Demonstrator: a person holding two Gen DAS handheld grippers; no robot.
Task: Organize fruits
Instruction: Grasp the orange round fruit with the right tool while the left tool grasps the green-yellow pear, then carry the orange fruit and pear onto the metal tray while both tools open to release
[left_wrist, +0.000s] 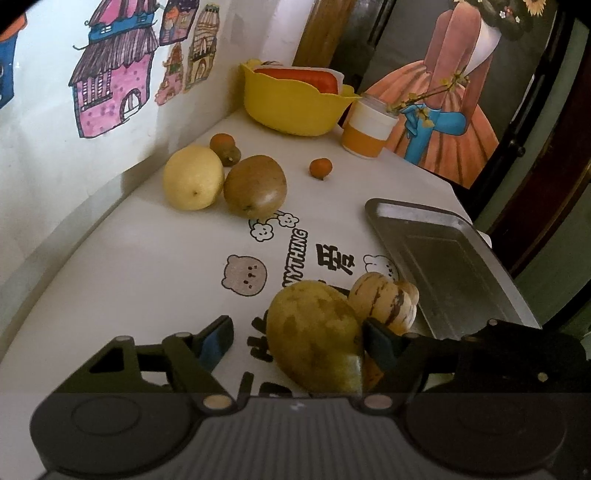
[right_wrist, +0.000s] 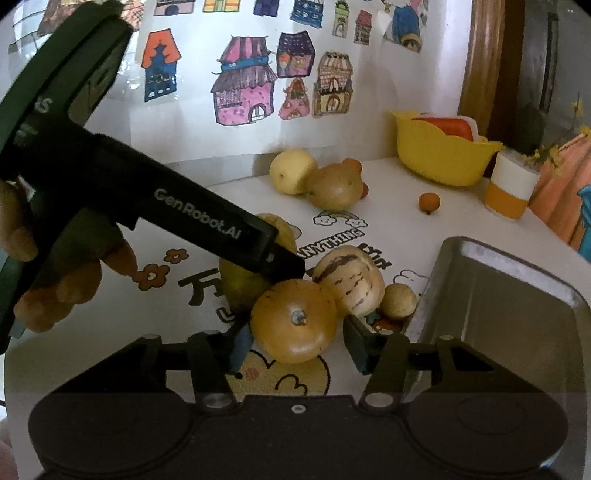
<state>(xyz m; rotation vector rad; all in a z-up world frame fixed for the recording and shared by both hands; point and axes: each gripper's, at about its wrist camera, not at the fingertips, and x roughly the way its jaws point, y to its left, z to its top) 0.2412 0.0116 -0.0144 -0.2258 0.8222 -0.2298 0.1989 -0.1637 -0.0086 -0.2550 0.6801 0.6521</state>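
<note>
While my left gripper (left_wrist: 295, 343) is gaping wide, the mango (left_wrist: 314, 339) is lying between its fingers, long axis pointing forward-left, touching the right finger. My right gripper (right_wrist: 295, 338) is spreading around the orange fruit (right_wrist: 293, 319), stem facing me, beside the tray (right_wrist: 498, 295).

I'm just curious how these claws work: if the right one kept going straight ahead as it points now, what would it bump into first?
Most likely the round orange fruit, which sits just ahead between the open right gripper's fingers. The striped fruit lies right behind it, though depth is hard to judge.
</note>
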